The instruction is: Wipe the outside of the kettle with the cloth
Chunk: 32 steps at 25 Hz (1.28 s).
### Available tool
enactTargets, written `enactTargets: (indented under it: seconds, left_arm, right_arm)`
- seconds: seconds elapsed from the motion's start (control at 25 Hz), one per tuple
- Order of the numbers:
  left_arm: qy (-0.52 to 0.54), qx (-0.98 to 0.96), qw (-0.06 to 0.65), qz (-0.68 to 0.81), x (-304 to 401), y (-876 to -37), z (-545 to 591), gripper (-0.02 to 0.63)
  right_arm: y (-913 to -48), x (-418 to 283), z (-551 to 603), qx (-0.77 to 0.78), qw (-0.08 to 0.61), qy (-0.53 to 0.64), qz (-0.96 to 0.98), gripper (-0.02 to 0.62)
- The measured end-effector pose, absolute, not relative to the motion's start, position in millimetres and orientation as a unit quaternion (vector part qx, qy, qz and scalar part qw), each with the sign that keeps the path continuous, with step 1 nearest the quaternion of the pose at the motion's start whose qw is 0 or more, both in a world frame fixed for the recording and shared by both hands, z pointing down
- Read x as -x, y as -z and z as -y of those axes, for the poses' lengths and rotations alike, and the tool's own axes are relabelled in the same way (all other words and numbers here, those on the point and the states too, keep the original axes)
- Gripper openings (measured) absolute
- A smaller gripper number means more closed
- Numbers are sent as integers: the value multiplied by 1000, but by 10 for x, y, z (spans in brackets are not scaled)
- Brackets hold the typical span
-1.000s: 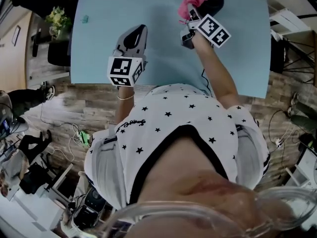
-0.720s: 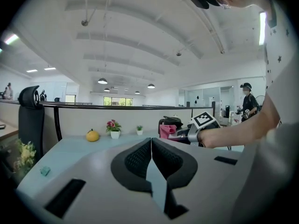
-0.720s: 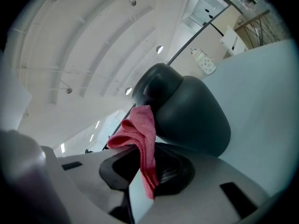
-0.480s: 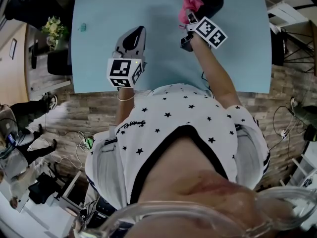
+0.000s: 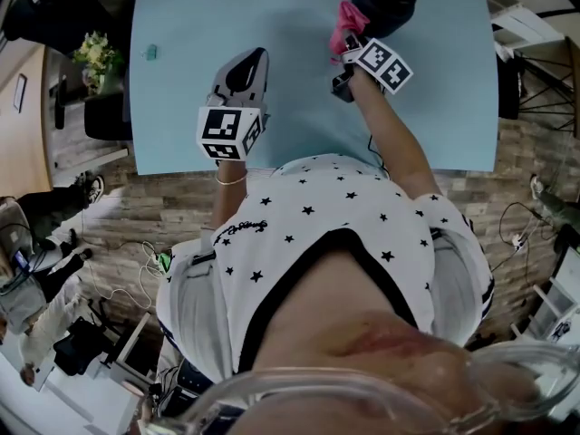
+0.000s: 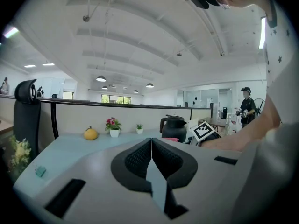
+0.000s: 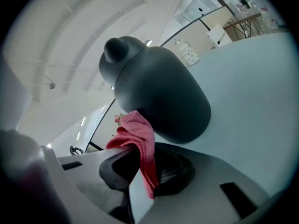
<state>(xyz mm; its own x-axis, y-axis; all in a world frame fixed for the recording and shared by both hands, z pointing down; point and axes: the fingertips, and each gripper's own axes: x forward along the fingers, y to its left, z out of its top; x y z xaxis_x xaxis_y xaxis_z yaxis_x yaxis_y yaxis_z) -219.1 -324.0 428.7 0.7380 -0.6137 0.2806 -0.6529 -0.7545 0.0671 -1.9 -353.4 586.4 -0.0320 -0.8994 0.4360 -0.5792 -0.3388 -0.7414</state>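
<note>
A pale blue rectangular tabletop (image 5: 272, 25) carried a rounded dark grey kettle (image 7: 159, 97), which stood upright with its knobbed lid on, toward the side farthest from the person. The person's right gripper (image 7: 145, 169), grey plastic with black ribbed pads, was held just in front of the kettle. Its jaws were clenched on a crumpled pink cloth (image 7: 139, 136). The cloth's bunched upper end met the kettle's lower side, though firm contact could not be confirmed.

The left gripper (image 6: 151, 144) was held over the tabletop, well to the left of the kettle and nearer the person. Its jaws were pressed together with nothing between them.

In the left gripper view, a round orange fruit-like ornament (image 6: 91, 133) and a small white pot of pink flowers (image 6: 112, 125) sat to the kettle's left, by a low partition. A tiny teal object (image 5: 154, 53) lay on the tabletop, far to the kettle's left.
</note>
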Motion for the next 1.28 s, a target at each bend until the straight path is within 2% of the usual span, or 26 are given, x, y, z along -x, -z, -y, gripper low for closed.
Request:
enactTargets:
  seconds: [0.68, 0.92, 1.28]
  left_arm:
    - [-121, -924, 91, 351, 2256, -4344, 3310, 29]
    - [-125, -919, 83, 363, 2236, -4291, 3259, 29]
    - [-115, -913, 76, 384, 2085, -4109, 3118, 29]
  right_arm:
    - [-6155, 37, 3452, 675, 127, 481, -545, 66]
    - [-5822, 262, 3350, 624, 142, 478, -601, 66]
    - [-5047, 247, 2974, 566, 123, 397, -712, 66]
